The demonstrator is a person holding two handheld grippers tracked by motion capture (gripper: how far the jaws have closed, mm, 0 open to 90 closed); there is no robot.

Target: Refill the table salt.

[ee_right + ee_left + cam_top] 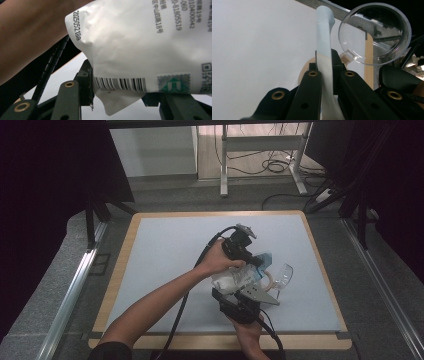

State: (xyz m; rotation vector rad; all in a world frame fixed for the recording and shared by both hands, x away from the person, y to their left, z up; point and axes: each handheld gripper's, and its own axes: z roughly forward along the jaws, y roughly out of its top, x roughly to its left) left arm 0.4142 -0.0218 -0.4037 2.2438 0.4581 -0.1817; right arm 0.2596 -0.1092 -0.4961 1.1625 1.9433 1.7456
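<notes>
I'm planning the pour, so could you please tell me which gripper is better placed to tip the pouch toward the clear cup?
Probably the left gripper: it is shut on the pouch's top strip, with the clear cup just ahead. The right gripper clamps the barcode edge and can steady it.

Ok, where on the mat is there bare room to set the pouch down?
The mat is bare across its whole left half and along the far edge. It is crowded right of centre, where both hand-held grippers, left and right, hold the pouch beside the clear cup.
</notes>
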